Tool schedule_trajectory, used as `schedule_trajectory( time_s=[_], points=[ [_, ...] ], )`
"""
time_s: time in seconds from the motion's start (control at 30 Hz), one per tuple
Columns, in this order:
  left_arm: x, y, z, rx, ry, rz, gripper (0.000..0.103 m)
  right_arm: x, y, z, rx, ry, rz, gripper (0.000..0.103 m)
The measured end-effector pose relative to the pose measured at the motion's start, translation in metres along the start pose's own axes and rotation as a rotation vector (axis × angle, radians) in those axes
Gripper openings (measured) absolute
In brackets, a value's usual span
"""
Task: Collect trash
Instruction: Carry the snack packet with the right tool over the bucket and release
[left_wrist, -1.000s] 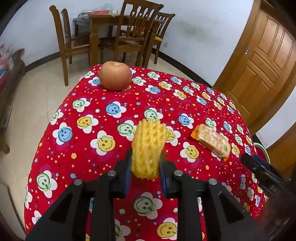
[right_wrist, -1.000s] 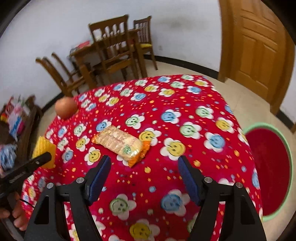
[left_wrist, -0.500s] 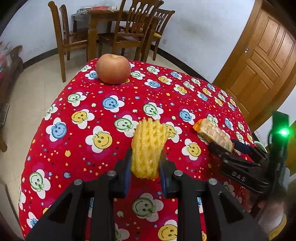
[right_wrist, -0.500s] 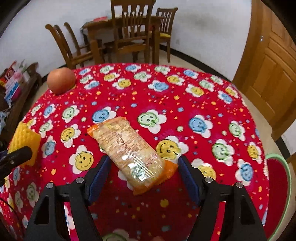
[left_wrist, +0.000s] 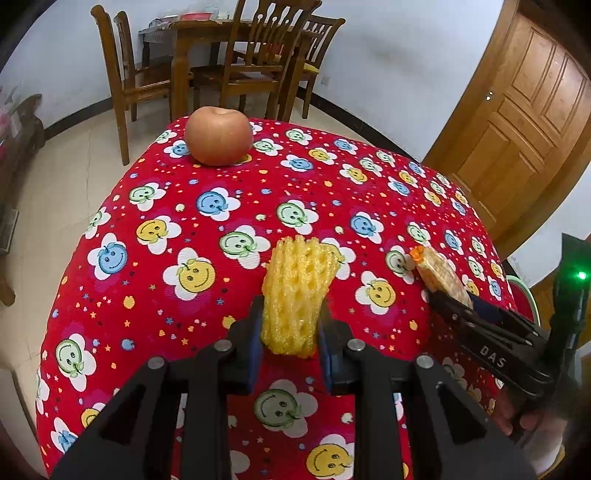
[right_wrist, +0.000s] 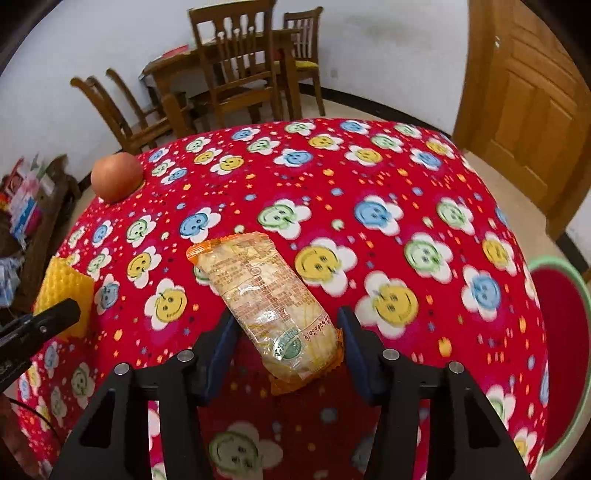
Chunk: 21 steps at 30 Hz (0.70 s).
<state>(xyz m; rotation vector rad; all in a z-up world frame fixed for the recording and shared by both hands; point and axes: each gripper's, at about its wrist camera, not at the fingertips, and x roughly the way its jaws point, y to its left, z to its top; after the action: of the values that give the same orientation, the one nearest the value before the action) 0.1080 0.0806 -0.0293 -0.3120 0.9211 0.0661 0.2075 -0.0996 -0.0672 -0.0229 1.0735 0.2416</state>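
A yellow foam fruit net (left_wrist: 299, 284) stands upright between the fingers of my left gripper (left_wrist: 290, 314), which is shut on it just above the red smiley-flower tablecloth (left_wrist: 155, 295). An orange snack wrapper (right_wrist: 258, 291) lies on the cloth to the right. My right gripper (right_wrist: 286, 325) straddles its near end and its jaws are closing; the pads sit close to the wrapper's sides without visibly squeezing it. The left wrist view shows the right gripper (left_wrist: 454, 306) low over the wrapper (left_wrist: 439, 273). The right wrist view shows the net (right_wrist: 64, 284) at far left.
An apple (left_wrist: 218, 134) rests near the table's far left edge. A red bin with a green rim (right_wrist: 561, 332) stands on the floor beyond the table's right edge. Wooden chairs and a table (left_wrist: 236, 62) stand at the back, and a wooden door (left_wrist: 524, 122) to the right.
My right gripper came in from the right, sank over the snack wrapper and narrowed its jaws around it. The left gripper kept still with the foam net.
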Motion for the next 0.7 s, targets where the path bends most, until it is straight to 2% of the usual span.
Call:
schedule_trajectory(
  time_s=[0.2, 0.7],
  points=[
    [-0.006, -0.011, -0.003, 0.02, -0.005, -0.014, 0.025, -0.024, -0.018, -0.016, 0.106, -0.011, 0.045, 0.055],
    [-0.022, -0.065, -0.013, 0.119, -0.005, -0.097, 0.025, -0.11, -0.074, -0.059, 0.297, -0.159, 0.084, 0.055]
  ],
)
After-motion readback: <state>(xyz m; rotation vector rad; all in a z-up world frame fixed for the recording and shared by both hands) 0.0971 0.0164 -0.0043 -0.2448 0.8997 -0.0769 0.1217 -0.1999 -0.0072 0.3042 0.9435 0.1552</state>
